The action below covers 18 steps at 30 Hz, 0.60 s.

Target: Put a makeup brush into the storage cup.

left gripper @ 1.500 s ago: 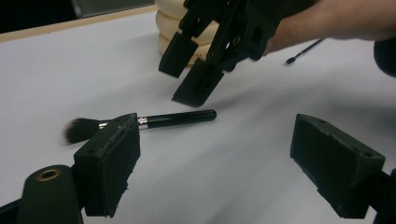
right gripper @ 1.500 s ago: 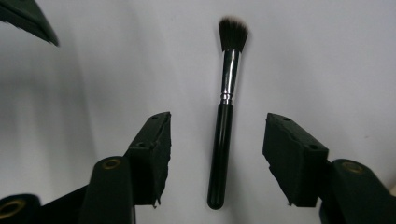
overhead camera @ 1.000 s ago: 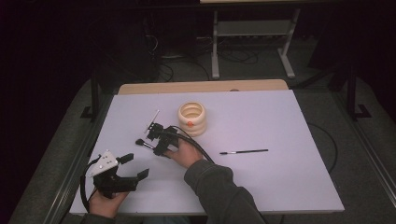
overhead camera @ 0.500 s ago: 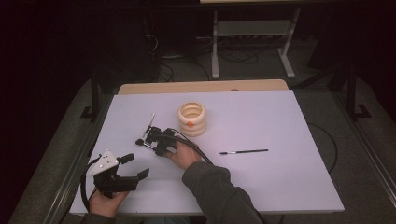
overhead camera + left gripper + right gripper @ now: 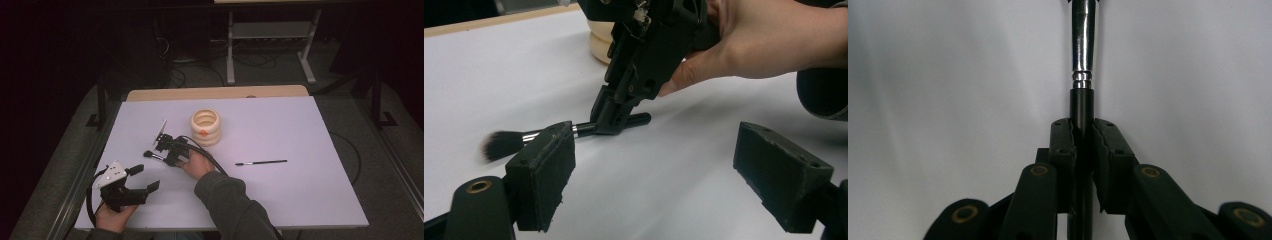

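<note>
A make-up brush (image 5: 504, 142) with a dark fluffy head, a silver ferrule (image 5: 1082, 60) and a black handle lies flat on the white table (image 5: 300, 130), left of centre. My right gripper (image 5: 162, 154) points down at it; its jaws have just been closing and now pinch the black handle, as the right gripper view (image 5: 1083, 135) shows. From the left gripper view the right gripper (image 5: 611, 122) stands over the handle, held by a hand. My left gripper (image 5: 145, 178) rests near the front left corner, open (image 5: 669, 175), with nothing between its jaws.
A cream ringed holder (image 5: 205, 126) with an orange dot stands just behind the right hand. A thin dark brush (image 5: 261, 162) lies to the right of centre. A slim pale stick (image 5: 161, 130) lies behind the right gripper. Cables trail from both grippers.
The right gripper's jaws have drawn together onto the brush handle. Both hands have stayed where they were.
</note>
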Each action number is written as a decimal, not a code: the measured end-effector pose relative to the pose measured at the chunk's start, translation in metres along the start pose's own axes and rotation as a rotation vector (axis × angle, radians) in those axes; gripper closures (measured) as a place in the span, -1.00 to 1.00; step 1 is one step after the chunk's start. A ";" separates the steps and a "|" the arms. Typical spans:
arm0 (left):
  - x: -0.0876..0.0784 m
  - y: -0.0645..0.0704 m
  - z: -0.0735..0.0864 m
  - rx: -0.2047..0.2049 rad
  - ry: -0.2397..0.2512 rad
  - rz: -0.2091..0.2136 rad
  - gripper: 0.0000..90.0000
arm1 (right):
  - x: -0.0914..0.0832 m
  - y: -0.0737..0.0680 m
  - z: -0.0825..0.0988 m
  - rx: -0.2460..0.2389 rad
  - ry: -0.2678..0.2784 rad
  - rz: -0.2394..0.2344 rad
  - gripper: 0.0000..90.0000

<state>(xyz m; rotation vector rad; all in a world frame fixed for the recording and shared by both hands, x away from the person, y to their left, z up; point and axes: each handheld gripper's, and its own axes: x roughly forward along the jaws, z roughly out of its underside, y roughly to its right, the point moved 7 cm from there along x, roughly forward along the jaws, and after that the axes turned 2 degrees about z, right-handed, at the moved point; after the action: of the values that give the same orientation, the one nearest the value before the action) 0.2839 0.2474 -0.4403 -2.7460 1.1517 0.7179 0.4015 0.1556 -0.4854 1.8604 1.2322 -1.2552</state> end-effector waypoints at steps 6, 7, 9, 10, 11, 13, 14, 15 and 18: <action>0.000 0.000 0.000 -0.020 0.005 0.005 -0.64 | -0.006 0.000 0.000 0.001 0.027 -0.011 0.75; -0.001 0.000 0.000 -0.016 0.006 0.007 -0.64 | -0.008 0.000 -0.001 -0.001 0.032 -0.010 0.75; -0.001 -0.001 0.000 -0.005 0.006 0.007 -0.64 | -0.013 -0.001 0.000 -0.004 0.040 -0.015 0.75; -0.001 -0.001 -0.001 -0.005 0.009 0.008 -0.64 | -0.015 -0.001 0.000 -0.012 0.049 -0.015 0.75; -0.001 -0.001 -0.001 -0.005 0.011 0.011 -0.64 | -0.018 -0.002 0.001 -0.014 0.053 -0.019 0.75; -0.001 0.000 -0.001 -0.007 0.012 0.016 -0.64 | -0.025 -0.003 0.004 -0.017 0.074 -0.034 0.75; -0.001 0.000 -0.002 -0.009 0.014 0.018 -0.64 | -0.029 -0.003 0.006 -0.015 0.085 -0.038 0.75; -0.001 0.001 -0.002 -0.018 0.021 0.019 -0.64 | -0.033 -0.003 0.008 -0.015 0.092 -0.045 0.75; -0.002 0.002 -0.005 -0.027 0.031 0.029 -0.64 | -0.044 -0.002 0.016 -0.028 0.117 -0.046 0.75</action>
<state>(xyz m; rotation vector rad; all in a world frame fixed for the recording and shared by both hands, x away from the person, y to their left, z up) 0.2833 0.2466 -0.4350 -2.7779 1.1997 0.7020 0.3877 0.1270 -0.4508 1.9189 1.3539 -1.1611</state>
